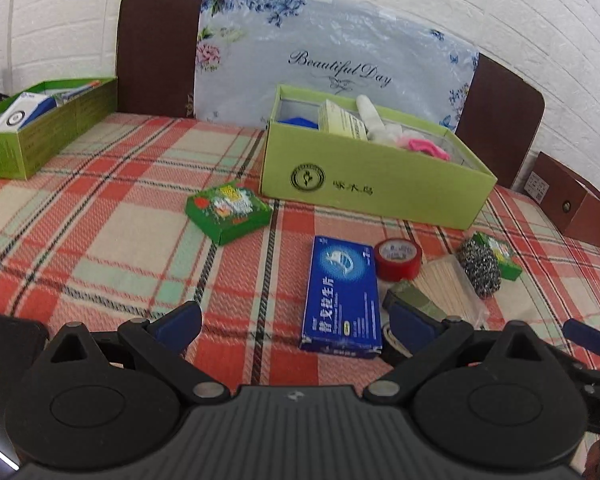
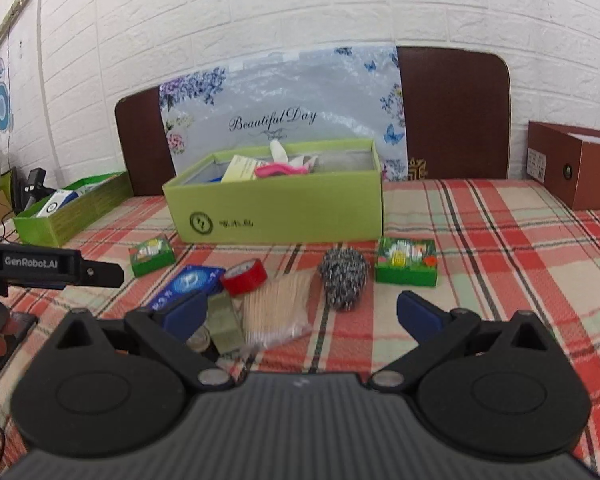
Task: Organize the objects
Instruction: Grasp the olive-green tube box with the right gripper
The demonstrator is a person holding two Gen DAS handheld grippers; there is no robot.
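Here both grippers hang low over the plaid surface point(image 1: 100, 216), and the fingers of the left gripper point(image 1: 296, 326) and the right gripper point(image 2: 300, 312) are spread wide, holding nothing. The blue medicine box point(image 1: 342, 296), red tape roll point(image 1: 398, 258), toothpick pack point(image 2: 276, 312) and steel scourer point(image 2: 344, 276) lie together near the front edge. The large green box point(image 1: 376, 192) stands behind them, toward the back edge.
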